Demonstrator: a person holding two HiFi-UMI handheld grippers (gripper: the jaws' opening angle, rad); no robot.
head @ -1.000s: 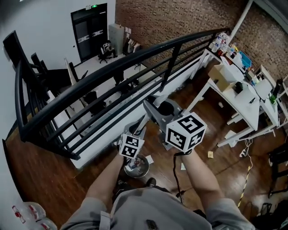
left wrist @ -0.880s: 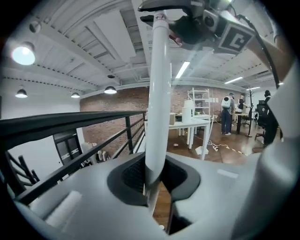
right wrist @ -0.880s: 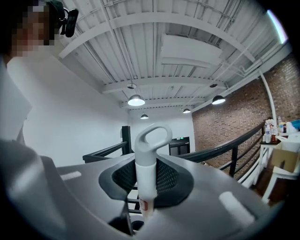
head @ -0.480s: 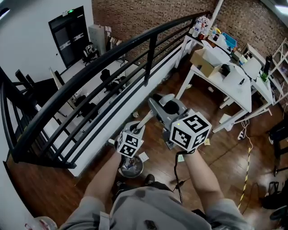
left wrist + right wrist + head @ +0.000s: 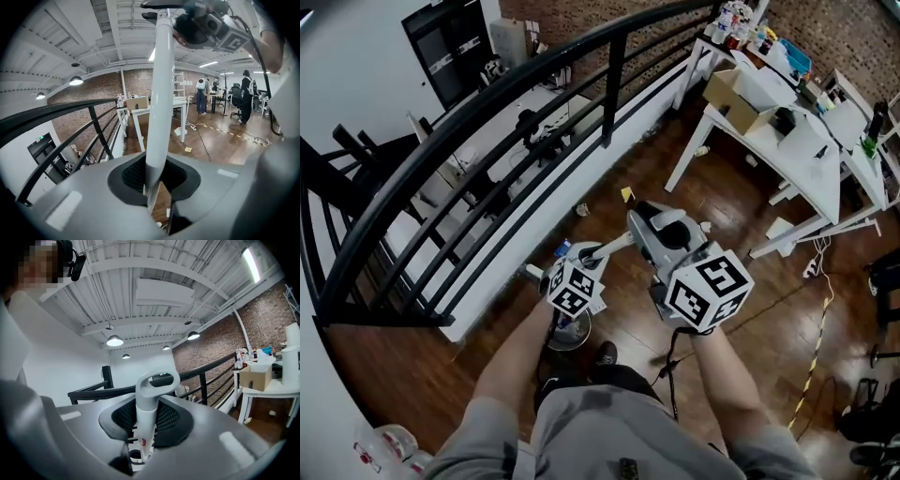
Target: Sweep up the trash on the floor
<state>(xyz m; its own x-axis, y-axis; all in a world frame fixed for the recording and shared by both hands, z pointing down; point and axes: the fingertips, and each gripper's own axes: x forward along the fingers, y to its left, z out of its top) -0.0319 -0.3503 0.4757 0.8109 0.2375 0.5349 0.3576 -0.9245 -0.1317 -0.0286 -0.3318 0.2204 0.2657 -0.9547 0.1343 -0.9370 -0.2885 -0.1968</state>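
A white pole [image 5: 607,249] of a sweeping tool runs between both grippers. My left gripper [image 5: 586,257] is shut on the pole's shaft [image 5: 158,112], which rises to the right gripper at the top of the left gripper view. My right gripper [image 5: 641,214] is shut on the pole just below its looped end [image 5: 157,379]. Trash lies on the wooden floor beyond the grippers: a yellow scrap [image 5: 626,194], a crumpled white piece [image 5: 581,210] and a blue piece [image 5: 563,249]. The tool's lower end is hidden.
A round metal bin [image 5: 569,335] stands by the person's shoe [image 5: 605,353]. A black railing [image 5: 534,94] borders the floor on the left. A white table [image 5: 787,141] with a cardboard box [image 5: 733,103] stands at the right. A yellow-black cable [image 5: 811,366] crosses the floor.
Both grippers have swung with the pole down and toward the table side. The head view has tilted down, so more floor and trash shows beyond them.
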